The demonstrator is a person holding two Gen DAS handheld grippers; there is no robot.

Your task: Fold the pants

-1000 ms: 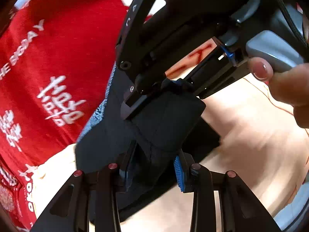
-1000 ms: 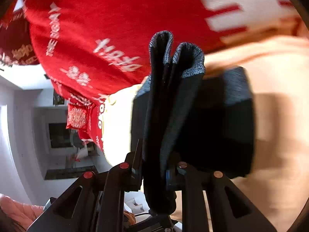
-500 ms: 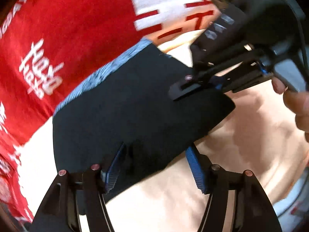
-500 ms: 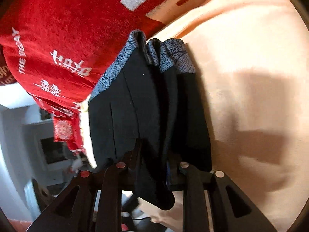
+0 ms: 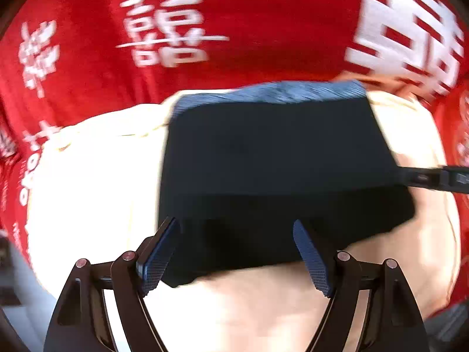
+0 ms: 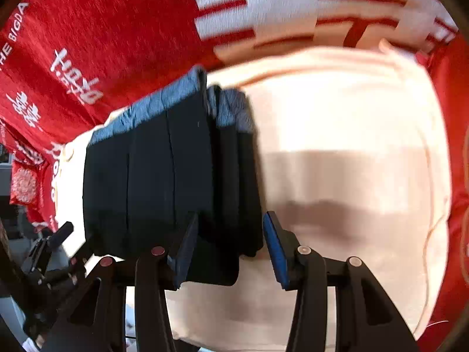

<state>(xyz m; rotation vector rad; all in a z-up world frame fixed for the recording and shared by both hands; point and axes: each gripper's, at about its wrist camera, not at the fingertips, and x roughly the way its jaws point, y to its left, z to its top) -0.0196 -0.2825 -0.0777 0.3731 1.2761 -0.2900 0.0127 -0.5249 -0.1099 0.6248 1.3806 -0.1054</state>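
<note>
The folded black pants point(image 5: 278, 158) with a blue-grey waistband lie flat on a cream cloth point(image 5: 88, 176). My left gripper point(image 5: 234, 252) hangs over their near edge. Its jaws are opening wide, and the blue pads point(image 5: 158, 252) stand clear of the fabric. In the right wrist view the pants point(image 6: 152, 176) show stacked layers. My right gripper point(image 6: 230, 249) straddles their near right corner with jaws opening. Its right pad point(image 6: 275, 249) is off the cloth. One right finger point(image 5: 433, 177) reaches in at the pants' right side in the left wrist view.
A red blanket point(image 5: 263, 29) with white characters lies beyond and around the cream cloth point(image 6: 351, 146). The left gripper's body point(image 6: 49, 252) shows at the lower left of the right wrist view. A dim room lies past the blanket's left edge.
Both grippers have let go of the pants, their jaws spreading apart. The pants went from a held, bunched bundle to a flat fold. The left gripper swung away from the right one.
</note>
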